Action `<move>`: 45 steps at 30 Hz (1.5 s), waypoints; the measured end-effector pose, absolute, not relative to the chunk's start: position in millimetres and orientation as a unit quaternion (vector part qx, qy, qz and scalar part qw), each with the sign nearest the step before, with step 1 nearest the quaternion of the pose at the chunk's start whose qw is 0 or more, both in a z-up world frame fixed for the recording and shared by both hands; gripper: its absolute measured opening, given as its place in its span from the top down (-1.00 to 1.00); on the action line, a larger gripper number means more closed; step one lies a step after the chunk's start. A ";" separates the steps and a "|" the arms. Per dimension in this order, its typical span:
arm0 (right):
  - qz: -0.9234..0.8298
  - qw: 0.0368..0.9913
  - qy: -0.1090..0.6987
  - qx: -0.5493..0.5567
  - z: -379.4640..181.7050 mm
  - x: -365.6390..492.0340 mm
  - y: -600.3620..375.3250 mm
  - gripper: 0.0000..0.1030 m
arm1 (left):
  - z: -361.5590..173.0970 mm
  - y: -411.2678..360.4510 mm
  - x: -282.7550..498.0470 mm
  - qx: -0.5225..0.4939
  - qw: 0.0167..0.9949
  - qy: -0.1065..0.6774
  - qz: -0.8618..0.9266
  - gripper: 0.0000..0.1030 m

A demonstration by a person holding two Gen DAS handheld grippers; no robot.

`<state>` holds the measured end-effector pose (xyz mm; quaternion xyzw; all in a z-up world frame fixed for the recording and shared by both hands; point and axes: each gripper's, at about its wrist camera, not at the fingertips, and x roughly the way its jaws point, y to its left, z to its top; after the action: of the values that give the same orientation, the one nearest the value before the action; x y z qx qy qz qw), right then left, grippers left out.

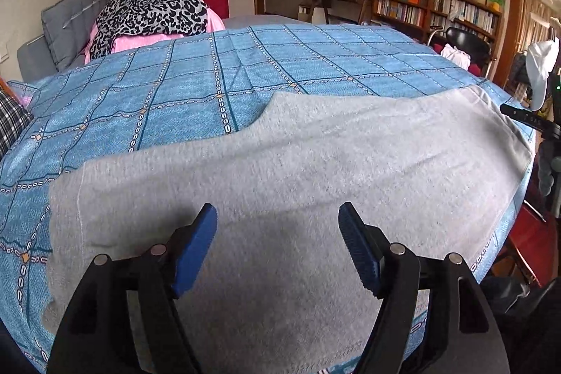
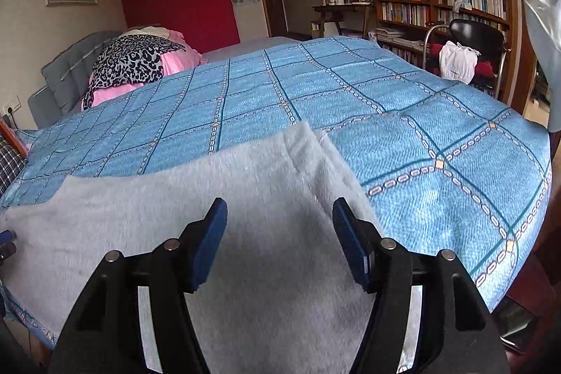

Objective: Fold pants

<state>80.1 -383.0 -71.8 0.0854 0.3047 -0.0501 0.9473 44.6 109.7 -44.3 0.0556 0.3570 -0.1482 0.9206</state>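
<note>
Blue checked bedspread (image 1: 315,58), leopard-print cloth (image 1: 150,13), bookshelf (image 2: 445,2), black chair (image 2: 477,34)

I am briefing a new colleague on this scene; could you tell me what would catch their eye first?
Grey fleece pants lie spread flat along the near edge of a bed with a blue checked cover. Both the left gripper and right gripper hang open above them, while a leopard-print cloth sits at the far left.

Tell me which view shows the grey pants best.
The left wrist view: the pants lie across the bedspread nearly full length, both ends visible. The right wrist view shows only one end, cut off at the left edge.
</note>
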 end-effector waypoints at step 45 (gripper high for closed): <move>-0.153 0.945 0.285 0.041 -79.1 136.0 -399.8 -0.06 | -81.5 69.5 105.8 0.075 0.917 0.386 -0.063 -0.63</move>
<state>136.0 -399.8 -79.1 0.0412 0.2853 -0.1531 0.9452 105.8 69.5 -81.5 0.0749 0.3857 -0.0625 0.9174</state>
